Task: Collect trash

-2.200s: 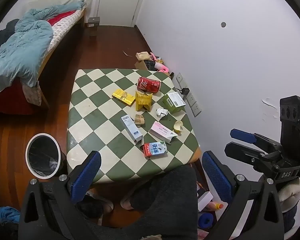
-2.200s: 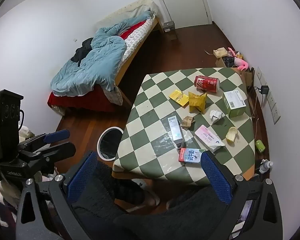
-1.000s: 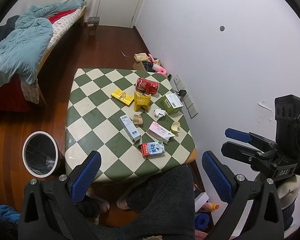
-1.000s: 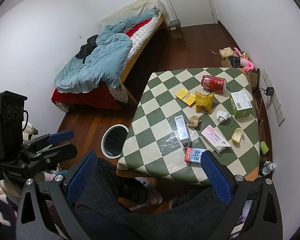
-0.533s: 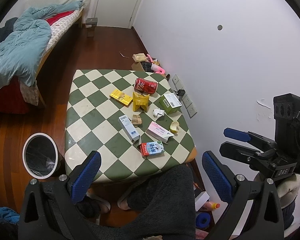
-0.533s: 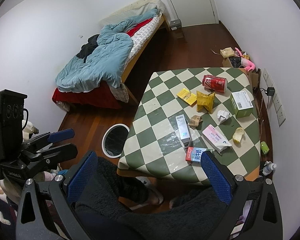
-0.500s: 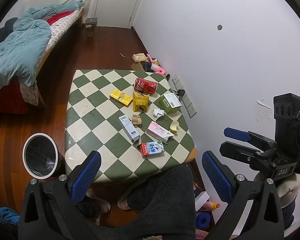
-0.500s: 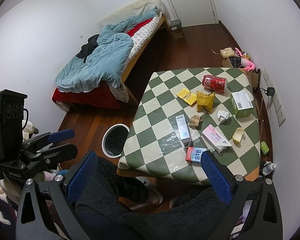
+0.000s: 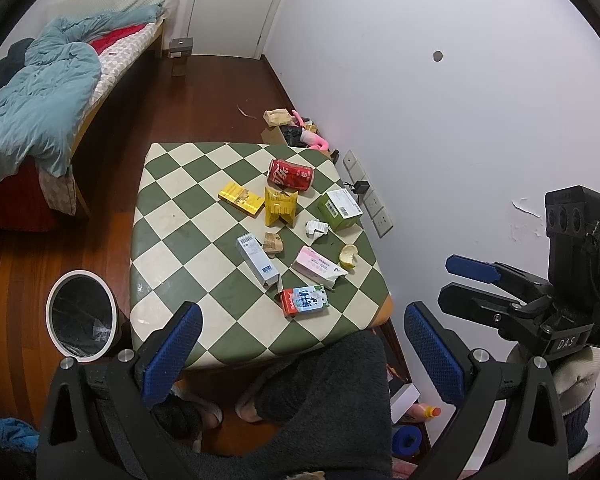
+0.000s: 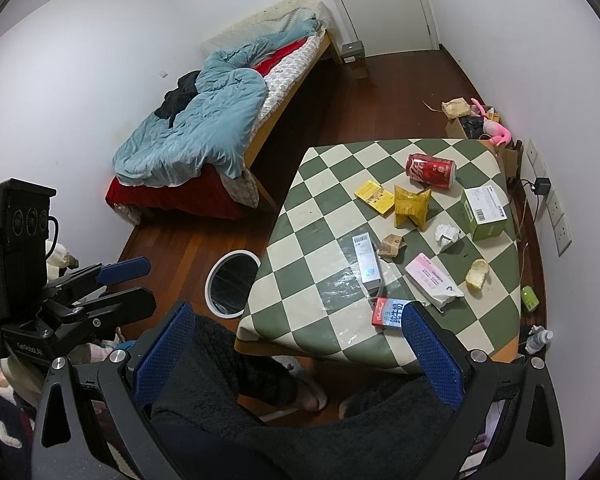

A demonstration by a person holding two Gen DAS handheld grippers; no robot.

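Observation:
Trash lies scattered on a green-and-white checked table [image 9: 172, 216]: a red can [image 9: 291, 175], a yellow bag [image 9: 280, 207], a green box [image 9: 339, 210], a long white box [image 9: 257, 259] and a red-and-blue carton [image 9: 305, 300]. A round white-rimmed bin [image 9: 80, 316] with a black liner stands on the floor left of the table. My left gripper [image 9: 302, 312] hovers open and empty above the table's near edge. My right gripper [image 10: 298, 310] is likewise open and empty, high over the same edge, its right pad overlapping the carton [image 10: 386, 312] in view.
A person's dark fleece-clad legs [image 9: 320, 392] and slippers sit under the near edge. A bed with a blue quilt [image 10: 204, 136] is at far left. Clutter with a pink toy [image 10: 496, 126] lies by the right wall. Wall sockets [image 9: 374, 204] flank the table.
Both views have drifted only slightly over the table. Nothing on the table has moved, and both grippers stay open and empty.

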